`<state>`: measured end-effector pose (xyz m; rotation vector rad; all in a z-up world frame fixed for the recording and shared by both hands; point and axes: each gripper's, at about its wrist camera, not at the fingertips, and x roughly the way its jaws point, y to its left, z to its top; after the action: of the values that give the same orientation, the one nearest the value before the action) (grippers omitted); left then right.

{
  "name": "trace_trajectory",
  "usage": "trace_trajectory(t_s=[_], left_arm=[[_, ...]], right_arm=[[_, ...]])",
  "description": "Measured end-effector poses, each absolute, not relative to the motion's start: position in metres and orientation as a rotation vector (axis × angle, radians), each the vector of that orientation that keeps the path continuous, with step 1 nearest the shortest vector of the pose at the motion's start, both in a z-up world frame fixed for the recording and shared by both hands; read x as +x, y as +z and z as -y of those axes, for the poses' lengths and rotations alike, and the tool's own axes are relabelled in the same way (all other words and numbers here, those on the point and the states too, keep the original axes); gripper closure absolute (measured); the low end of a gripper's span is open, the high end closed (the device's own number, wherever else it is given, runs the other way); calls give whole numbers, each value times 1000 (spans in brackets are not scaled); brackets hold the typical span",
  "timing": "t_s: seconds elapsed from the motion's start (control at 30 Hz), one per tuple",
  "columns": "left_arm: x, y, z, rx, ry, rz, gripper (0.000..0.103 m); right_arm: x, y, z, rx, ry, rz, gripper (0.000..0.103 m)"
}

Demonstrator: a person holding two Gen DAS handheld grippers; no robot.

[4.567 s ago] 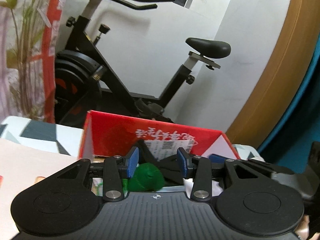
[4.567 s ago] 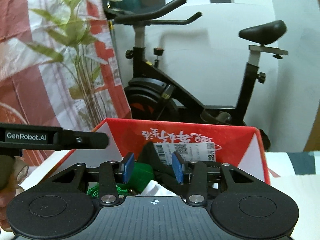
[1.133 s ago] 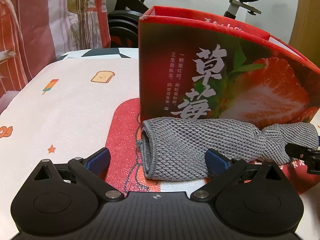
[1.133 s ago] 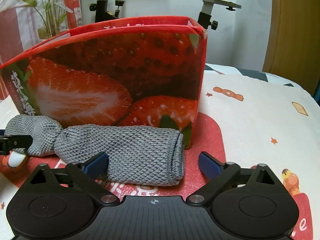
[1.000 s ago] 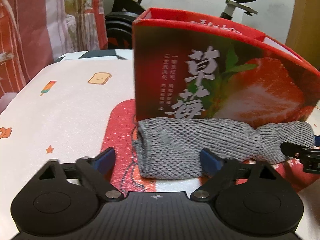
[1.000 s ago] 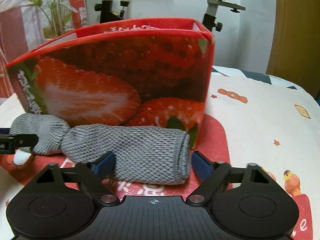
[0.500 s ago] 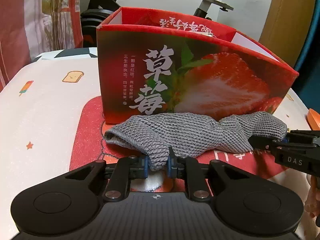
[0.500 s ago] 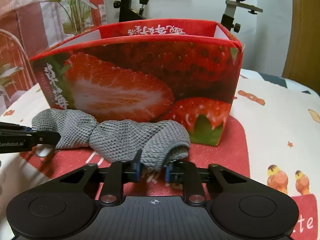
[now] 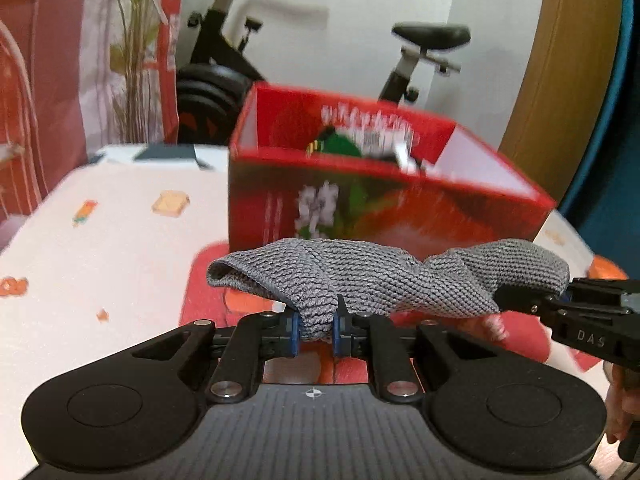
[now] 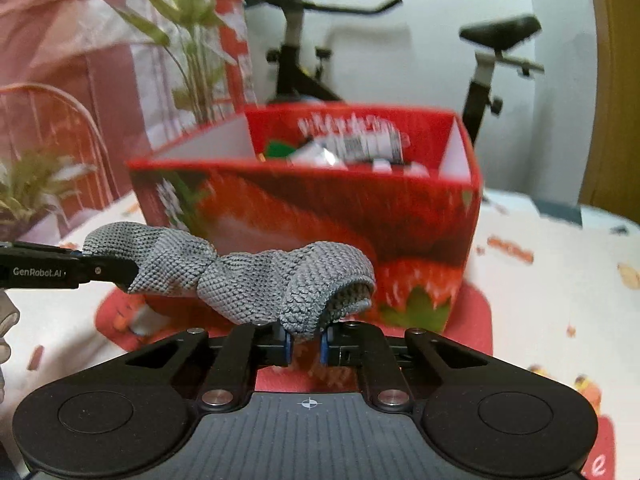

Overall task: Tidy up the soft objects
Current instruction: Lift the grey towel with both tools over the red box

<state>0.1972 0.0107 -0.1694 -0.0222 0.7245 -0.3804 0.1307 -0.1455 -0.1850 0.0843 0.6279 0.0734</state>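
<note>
I hold the grey knitted cloth (image 9: 384, 276) with both tongs. The left tongs (image 9: 316, 330), at lower centre of the left view, are closed down to the thickness of the fabric and pinch one end of it. The right tongs (image 10: 305, 340), at lower centre of the right view, are closed the same way on the other end. The cloth hangs between them, twisted at mid-length and clear of the desk (image 9: 120, 248), just in front of the red strawberry box (image 9: 380, 208).

Procedure for the step in hand, as I judge it: deliver the cloth into the box.
1. Keep both grips firm; the knit is loose and can slip out of a narrow pinch.
2. Raise both ends together until the lowest sag clears the near rim of the box.
3. Advance over the opening, then lower before releasing.
4. Bring the tongs closer together so the cloth fits inside the walls.

Surroundings: the box already contains a green item (image 10: 280, 148) and a labelled packet (image 10: 360, 144), so free space is limited. An exercise bike (image 9: 240, 76) and a potted plant (image 10: 188, 52) stand behind the desk, well apart from the work. The near wall of the box is the main obstruction; catching it with the cloth could tip the box.
</note>
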Motion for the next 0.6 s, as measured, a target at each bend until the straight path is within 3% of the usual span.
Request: trace_trajectory(t_s=[0.43,0.6], left_arm=[[198,-75,-9,-25,-405,-463,87],[227,-66,6,-26,-424,-466,87]], right_arm=[[146,-98,156,39,111,-424,92],[175,-79,166,20,90,-429,92]])
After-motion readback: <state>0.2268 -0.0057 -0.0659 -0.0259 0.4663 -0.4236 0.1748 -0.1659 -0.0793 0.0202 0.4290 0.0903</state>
